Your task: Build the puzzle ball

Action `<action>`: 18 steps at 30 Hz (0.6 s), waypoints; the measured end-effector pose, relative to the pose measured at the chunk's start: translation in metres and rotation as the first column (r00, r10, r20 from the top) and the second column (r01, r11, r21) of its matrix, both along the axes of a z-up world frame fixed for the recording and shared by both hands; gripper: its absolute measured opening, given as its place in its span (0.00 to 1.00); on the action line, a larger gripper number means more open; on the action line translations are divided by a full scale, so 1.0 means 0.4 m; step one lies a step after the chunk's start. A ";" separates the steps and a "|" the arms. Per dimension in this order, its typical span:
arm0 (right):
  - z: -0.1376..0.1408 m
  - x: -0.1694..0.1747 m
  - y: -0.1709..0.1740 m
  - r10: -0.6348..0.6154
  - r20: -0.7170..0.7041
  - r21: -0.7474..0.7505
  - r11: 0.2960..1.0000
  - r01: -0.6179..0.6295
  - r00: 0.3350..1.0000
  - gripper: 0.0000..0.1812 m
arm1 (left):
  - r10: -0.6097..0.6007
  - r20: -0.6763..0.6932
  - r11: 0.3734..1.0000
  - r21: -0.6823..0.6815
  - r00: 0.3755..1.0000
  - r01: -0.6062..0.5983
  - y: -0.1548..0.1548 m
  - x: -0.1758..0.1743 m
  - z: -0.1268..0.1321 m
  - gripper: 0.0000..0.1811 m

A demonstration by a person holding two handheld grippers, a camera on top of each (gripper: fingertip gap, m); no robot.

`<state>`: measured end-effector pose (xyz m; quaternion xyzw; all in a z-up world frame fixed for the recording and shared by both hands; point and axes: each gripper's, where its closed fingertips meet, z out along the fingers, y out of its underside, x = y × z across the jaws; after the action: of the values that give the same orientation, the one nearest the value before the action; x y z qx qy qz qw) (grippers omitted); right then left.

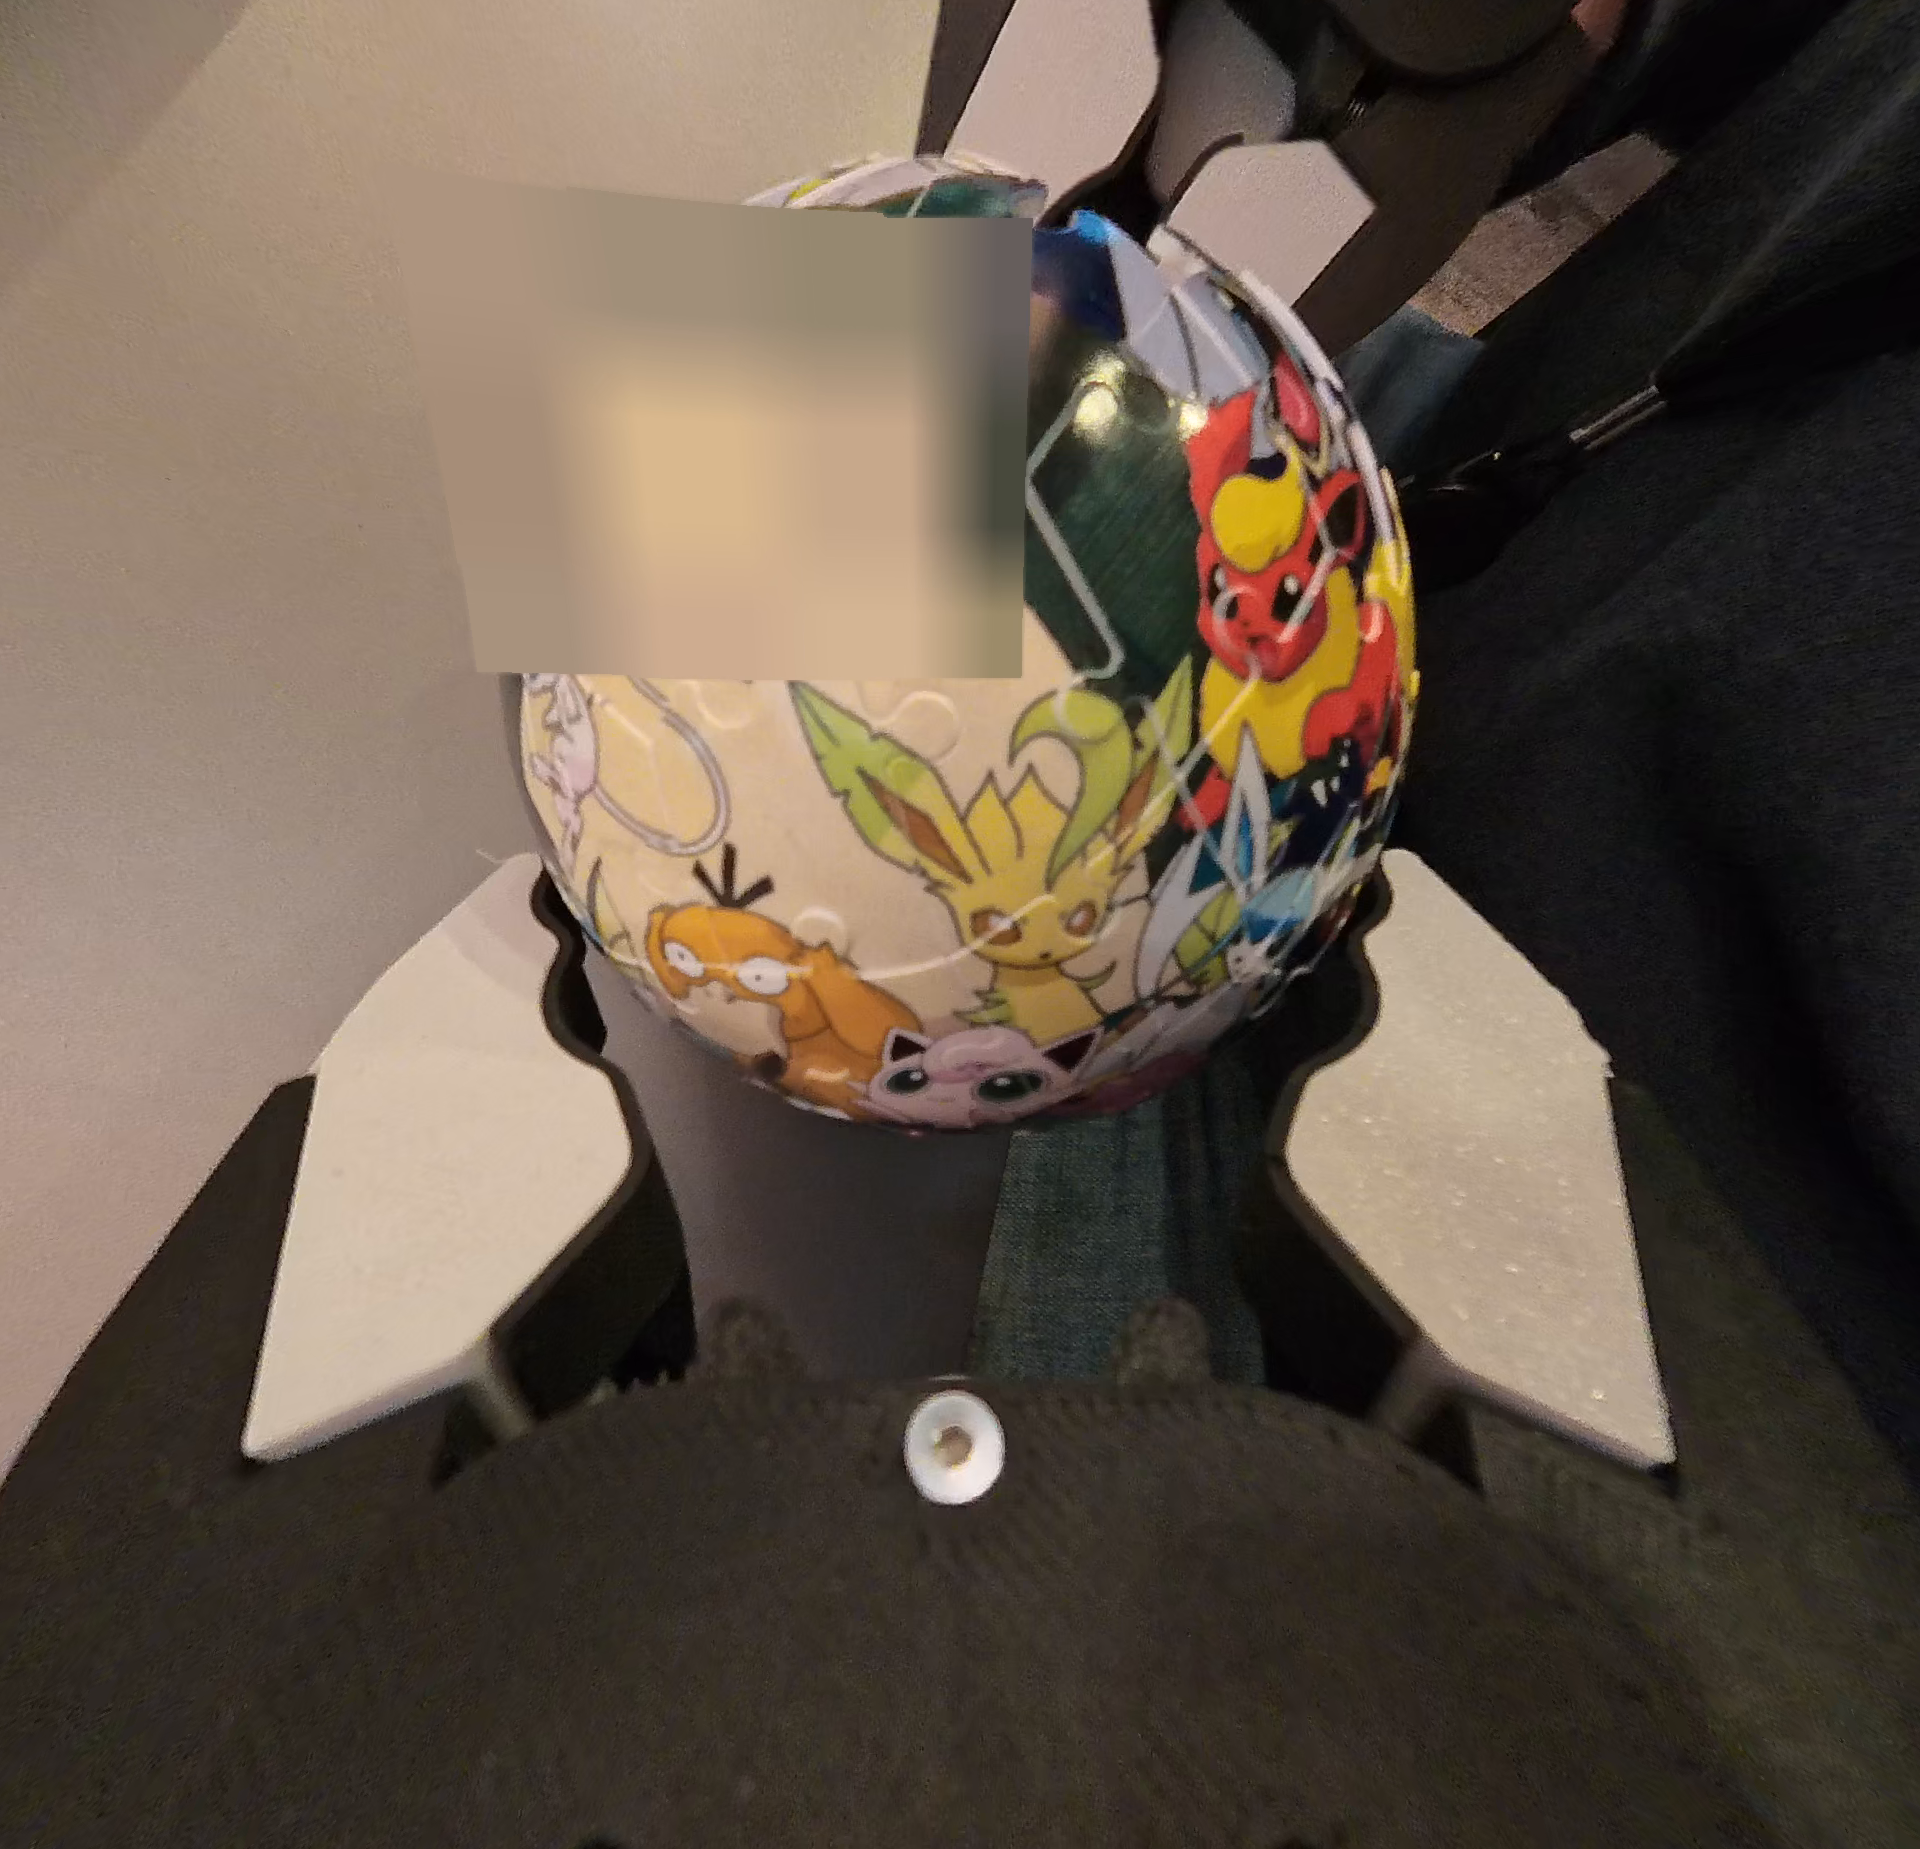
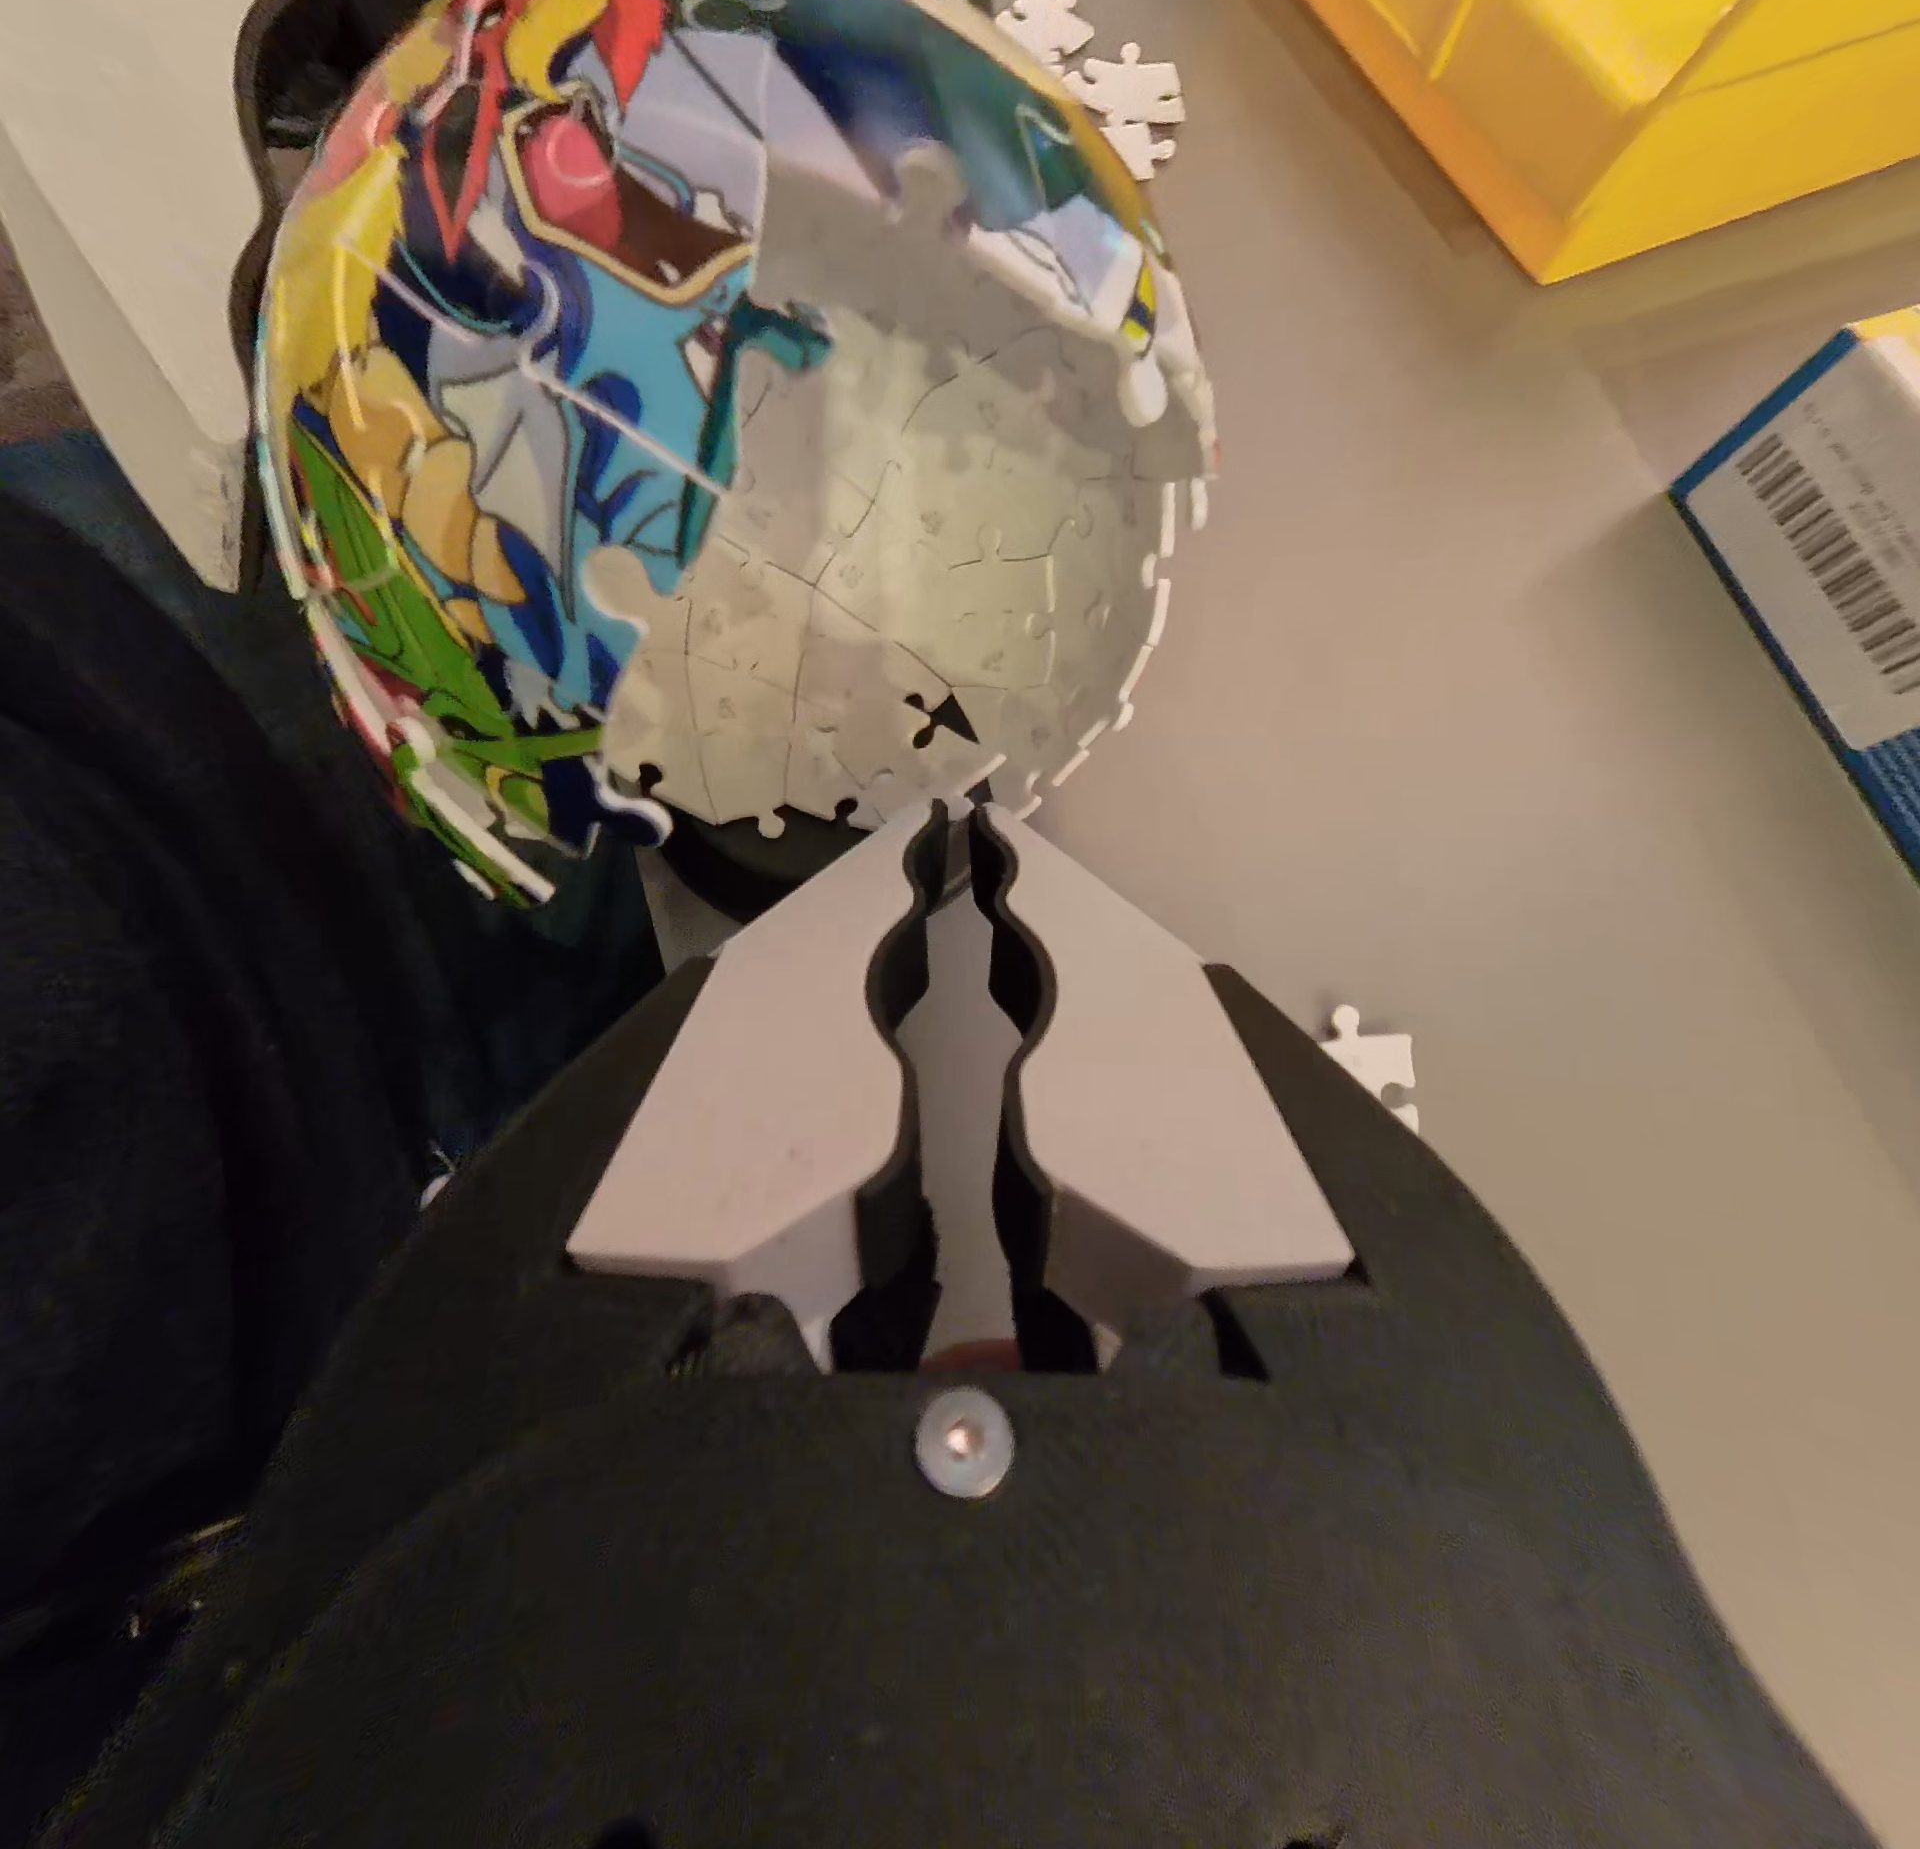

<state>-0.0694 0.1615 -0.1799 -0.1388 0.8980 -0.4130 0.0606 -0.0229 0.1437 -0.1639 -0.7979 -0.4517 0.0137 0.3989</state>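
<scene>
The puzzle ball [image 1: 1018,864] is a partly built sphere covered in bright cartoon creatures. My left gripper [image 1: 961,926] is shut on it, one finger on each side of its lower half. In the right wrist view the ball [image 2: 468,397] shows a large gap with the white inside of the pieces [image 2: 914,511] exposed. My right gripper [image 2: 956,812] is shut, with its tips against the lower rim of that gap. I cannot tell if anything thin is pinched between them. The right gripper also shows in the left wrist view above the ball [image 1: 997,173].
Loose white puzzle pieces [image 2: 1122,85] lie on the beige table beyond the ball, and another piece [image 2: 1371,1061] lies right of my right gripper. A yellow box [image 2: 1621,85] and a blue-and-white box [image 2: 1818,552] stand at the right. A person's dark clothing [image 2: 156,968] fills the left. The gap from one gripper's tips to the other's is roughly 7 centimeters.
</scene>
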 end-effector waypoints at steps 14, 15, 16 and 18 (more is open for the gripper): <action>0.001 -0.009 -0.004 -0.162 0.017 -0.012 0.987 0.162 0.987 0.01 | 0.021 0.051 0.999 0.038 0.998 -0.023 0.017 0.006 0.005 0.74; 0.003 -0.011 -0.003 -0.169 0.024 -0.012 0.985 0.169 0.985 0.01 | 0.018 0.053 0.999 0.038 0.998 -0.020 0.019 0.006 0.006 0.74; 0.004 -0.010 -0.002 -0.175 0.037 -0.010 0.984 0.176 0.984 0.01 | 0.019 0.056 0.999 0.038 0.998 -0.021 0.020 0.005 0.007 0.74; 0.001 -0.006 0.002 -0.186 0.051 -0.002 0.982 0.186 0.981 0.01 | 0.025 0.065 0.999 0.037 0.998 -0.028 0.017 0.004 0.009 0.74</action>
<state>-0.0719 0.1624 -0.1796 -0.0438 0.9038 -0.4235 0.0440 -0.0213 0.1505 -0.1602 -0.7842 -0.4749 -0.0152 0.3991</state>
